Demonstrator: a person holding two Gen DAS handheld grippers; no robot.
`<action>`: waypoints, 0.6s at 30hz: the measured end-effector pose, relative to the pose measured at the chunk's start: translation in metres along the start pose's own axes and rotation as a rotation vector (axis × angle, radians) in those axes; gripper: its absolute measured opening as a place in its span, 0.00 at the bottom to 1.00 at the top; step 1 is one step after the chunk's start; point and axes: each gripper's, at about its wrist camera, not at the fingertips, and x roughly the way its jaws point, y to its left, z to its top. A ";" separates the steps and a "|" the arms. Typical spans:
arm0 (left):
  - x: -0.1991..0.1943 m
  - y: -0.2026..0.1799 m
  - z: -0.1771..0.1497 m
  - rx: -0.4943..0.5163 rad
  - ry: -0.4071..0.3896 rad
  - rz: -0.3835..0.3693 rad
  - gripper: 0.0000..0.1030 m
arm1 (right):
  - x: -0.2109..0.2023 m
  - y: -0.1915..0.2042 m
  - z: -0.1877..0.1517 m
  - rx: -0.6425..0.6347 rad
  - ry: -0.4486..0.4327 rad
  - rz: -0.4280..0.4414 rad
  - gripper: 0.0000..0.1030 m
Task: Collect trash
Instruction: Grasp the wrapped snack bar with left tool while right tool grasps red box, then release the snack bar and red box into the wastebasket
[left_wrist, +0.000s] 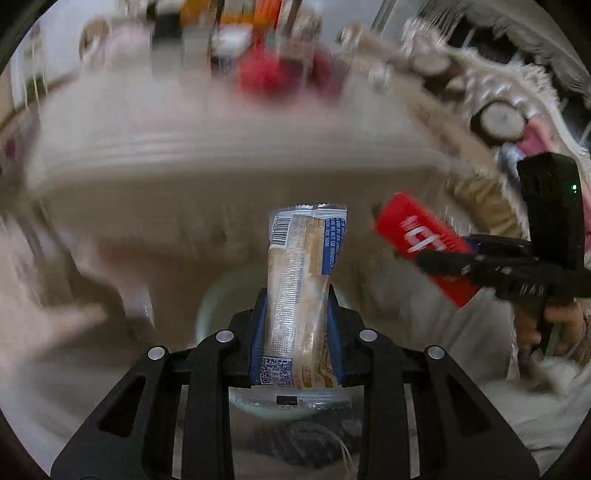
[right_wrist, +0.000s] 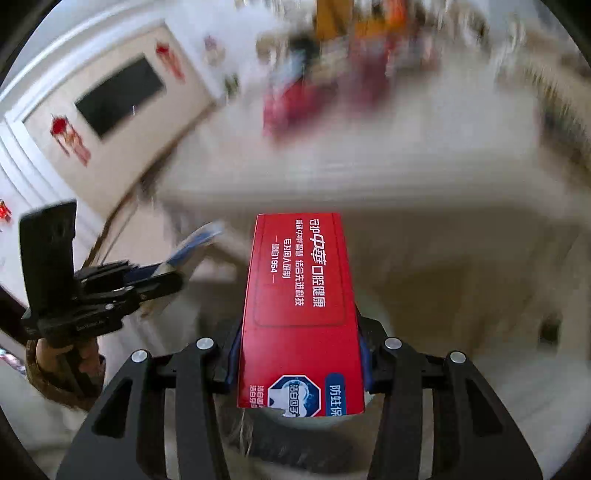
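Note:
My left gripper (left_wrist: 295, 306) is shut on a clear snack wrapper (left_wrist: 301, 280) with a barcode and blue print, held upright in the air. My right gripper (right_wrist: 299, 332) is shut on a red toothpaste box (right_wrist: 299, 291) with white Chinese text. In the left wrist view the right gripper (left_wrist: 443, 264) holds the red box (left_wrist: 424, 247) at the right. In the right wrist view the left gripper (right_wrist: 162, 286) with the wrapper (right_wrist: 195, 240) is at the left. A round whitish bin opening (left_wrist: 221, 306) lies blurred below both grippers.
A pale table (left_wrist: 221, 122) stretches ahead, blurred by motion, with red items (left_wrist: 266, 74) and cluttered packages at its far end. A fringed cloth with round coasters (left_wrist: 498, 118) lies at the right. A framed dark screen (right_wrist: 118, 96) hangs on the wall at the left.

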 end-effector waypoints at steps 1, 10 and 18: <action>0.014 -0.001 -0.008 -0.006 0.037 0.011 0.28 | 0.015 -0.001 -0.003 -0.007 0.041 -0.013 0.43; 0.089 0.016 -0.025 -0.053 0.177 0.087 0.78 | 0.082 0.001 -0.008 -0.100 0.123 -0.140 0.57; 0.070 0.026 -0.018 -0.084 0.061 0.103 0.90 | 0.063 -0.010 -0.015 -0.057 0.089 -0.184 0.65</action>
